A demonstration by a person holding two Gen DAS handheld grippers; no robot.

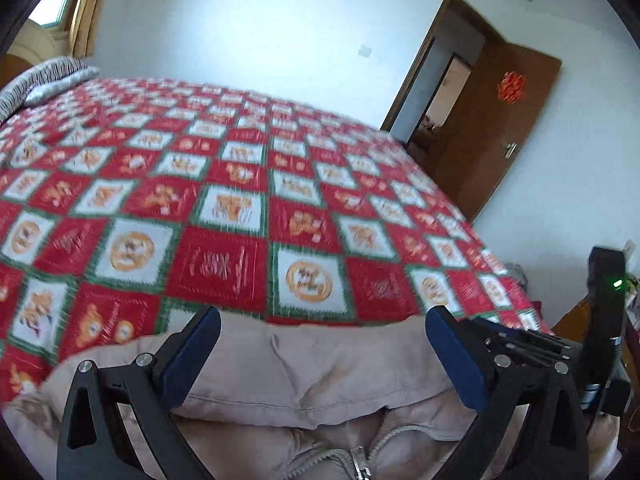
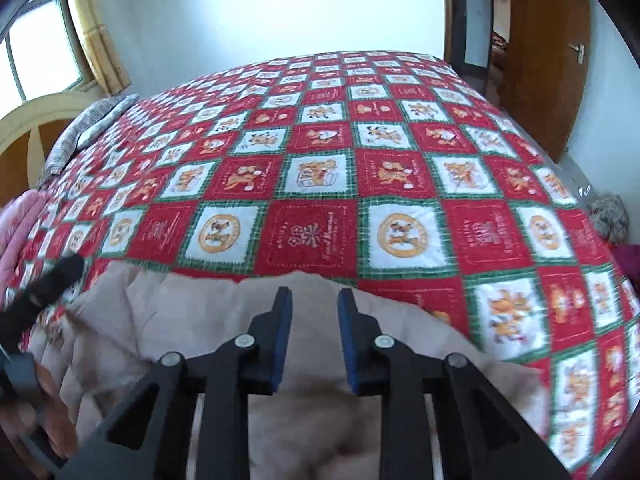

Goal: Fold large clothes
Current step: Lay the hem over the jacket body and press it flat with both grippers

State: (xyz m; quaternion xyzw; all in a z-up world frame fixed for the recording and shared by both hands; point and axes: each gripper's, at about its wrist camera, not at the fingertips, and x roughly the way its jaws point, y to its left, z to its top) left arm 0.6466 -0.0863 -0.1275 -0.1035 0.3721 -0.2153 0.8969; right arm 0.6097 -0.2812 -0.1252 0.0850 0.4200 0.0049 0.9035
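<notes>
A beige padded jacket (image 1: pixel 312 376) with a front zipper (image 1: pixel 358 460) lies on the near part of the bed. My left gripper (image 1: pixel 322 322) is open wide above its collar edge, holding nothing. In the right wrist view the jacket (image 2: pixel 168 328) spreads under my right gripper (image 2: pixel 314 300), whose fingers stand a narrow gap apart over the fabric with nothing visibly between them. The right gripper's body (image 1: pixel 604 320) shows at the right edge of the left view; the left gripper's body (image 2: pixel 44 288) shows at the left edge of the right view.
The bed carries a red, white and green checked quilt (image 2: pixel 360 184). A striped pillow (image 2: pixel 88 128) lies at the headboard end and a pink cloth (image 2: pixel 16 224) at the left. A brown door (image 2: pixel 548 56) stands open at the far right.
</notes>
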